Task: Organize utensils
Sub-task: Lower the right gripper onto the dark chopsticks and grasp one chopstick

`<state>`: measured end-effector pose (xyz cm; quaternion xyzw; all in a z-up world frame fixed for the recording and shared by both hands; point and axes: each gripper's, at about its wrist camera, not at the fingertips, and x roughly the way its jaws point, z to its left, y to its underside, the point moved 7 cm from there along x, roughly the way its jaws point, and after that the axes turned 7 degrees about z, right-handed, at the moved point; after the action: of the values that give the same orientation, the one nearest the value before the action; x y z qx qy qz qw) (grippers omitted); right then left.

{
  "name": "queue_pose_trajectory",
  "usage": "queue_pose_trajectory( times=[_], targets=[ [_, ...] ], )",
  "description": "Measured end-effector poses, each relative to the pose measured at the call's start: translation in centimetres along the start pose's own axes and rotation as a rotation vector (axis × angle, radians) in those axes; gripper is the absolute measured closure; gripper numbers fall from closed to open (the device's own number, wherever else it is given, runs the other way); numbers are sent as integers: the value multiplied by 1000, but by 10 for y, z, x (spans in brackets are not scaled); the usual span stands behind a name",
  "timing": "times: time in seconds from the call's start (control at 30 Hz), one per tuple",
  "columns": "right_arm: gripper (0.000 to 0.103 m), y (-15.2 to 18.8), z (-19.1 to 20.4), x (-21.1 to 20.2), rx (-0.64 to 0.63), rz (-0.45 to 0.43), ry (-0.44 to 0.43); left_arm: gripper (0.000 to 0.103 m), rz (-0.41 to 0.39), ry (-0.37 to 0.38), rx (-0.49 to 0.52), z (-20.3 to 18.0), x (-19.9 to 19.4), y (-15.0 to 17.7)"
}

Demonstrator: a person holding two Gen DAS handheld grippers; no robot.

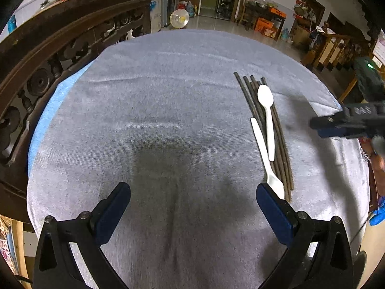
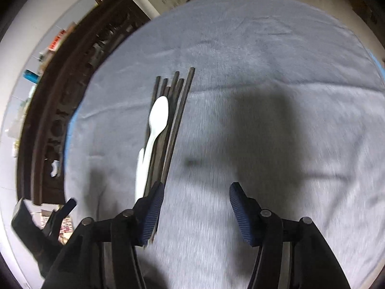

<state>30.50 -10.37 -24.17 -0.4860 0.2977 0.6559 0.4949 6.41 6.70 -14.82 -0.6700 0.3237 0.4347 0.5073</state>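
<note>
Several dark chopsticks (image 1: 269,130) lie bundled on the grey cloth-covered table (image 1: 156,120), right of centre. A white plastic spoon (image 1: 267,113) lies on top of them. A second white plastic utensil (image 1: 267,163) lies along their left side. My left gripper (image 1: 193,192) is open and empty above the cloth; its right finger (image 1: 274,216) is next to that utensil's wide end. My right gripper (image 2: 196,190) is open and empty, just right of the chopsticks (image 2: 172,125), the spoon (image 2: 157,120) and the other white utensil (image 2: 140,175). It also shows in the left wrist view (image 1: 336,125).
A dark carved wooden bench back (image 1: 60,55) curves along the table's left edge. A blue under-cloth (image 1: 53,103) shows at that edge. Behind the table are a tiled floor, a white fan (image 1: 179,18) and furniture.
</note>
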Motion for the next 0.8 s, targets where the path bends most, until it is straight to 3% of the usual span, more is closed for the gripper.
queue_pose_trajectory(
  times=[0.27,0.53,0.57,0.6,0.67,0.8],
  targets=[
    [63,-40,19,29,-31,68,90,0,21,-8,-23,12,14,-5],
    [66,-47,46,40,-110,87,218,0,29,-13,-29,16,19,-13],
    [78,-45,49,44,-129,106,256,0,29,-13,-28,16,20,-15],
    [81,-44,50,43,-162,100,302,0,29,-16,-24,17,19,-16],
    [89,-40,45,39,-154,110,300,0,22,-21,-17,16,18,-20],
    [93,-37,24,28,-122,123,298,0,23,-31,-1,12,19,-36]
  ],
)
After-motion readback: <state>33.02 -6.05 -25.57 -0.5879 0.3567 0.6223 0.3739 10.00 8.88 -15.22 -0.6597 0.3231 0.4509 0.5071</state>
